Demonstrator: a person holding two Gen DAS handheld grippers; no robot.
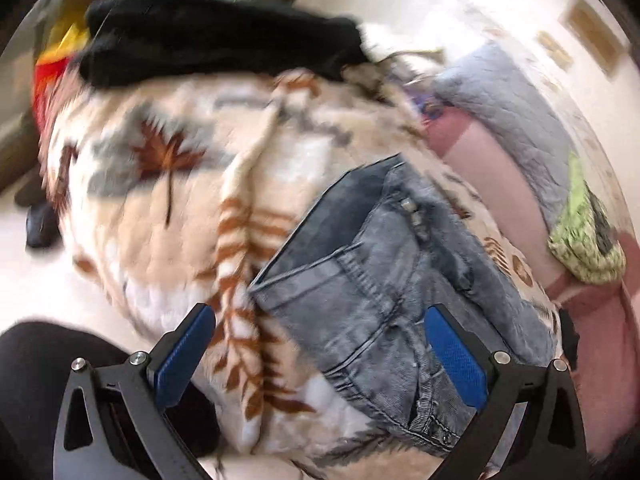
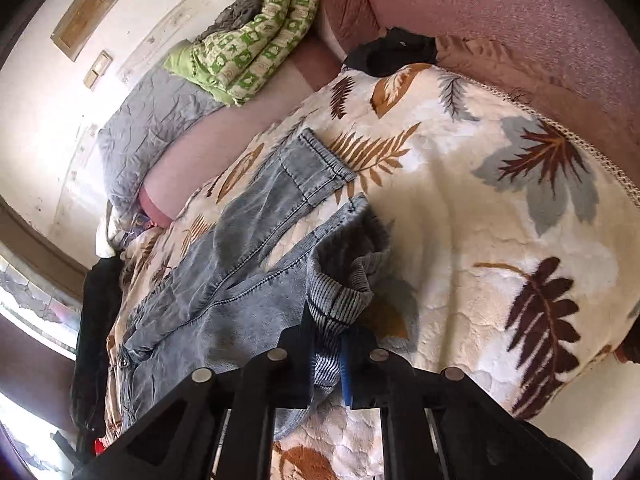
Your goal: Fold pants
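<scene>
Faded blue-grey jeans [image 2: 224, 264] lie spread on a cream blanket [image 2: 500, 208] printed with brown and grey leaves. In the right wrist view my right gripper [image 2: 328, 344] is shut on the cuff of one leg [image 2: 340, 292], which bunches up between the black fingers. The other leg's hem [image 2: 320, 164] lies flat farther off. In the left wrist view the waist end of the jeans [image 1: 372, 280] lies under my left gripper [image 1: 316, 356]. It stands open, with blue pads [image 1: 456, 356] wide apart and nothing gripped.
A black garment [image 1: 216, 36] lies at the blanket's far end. A green patterned quilt [image 2: 260, 36], a grey quilt [image 2: 148, 128] and pink bedding [image 2: 500, 8] surround the blanket. A dark-clothed leg of a person [image 1: 36, 364] shows at lower left.
</scene>
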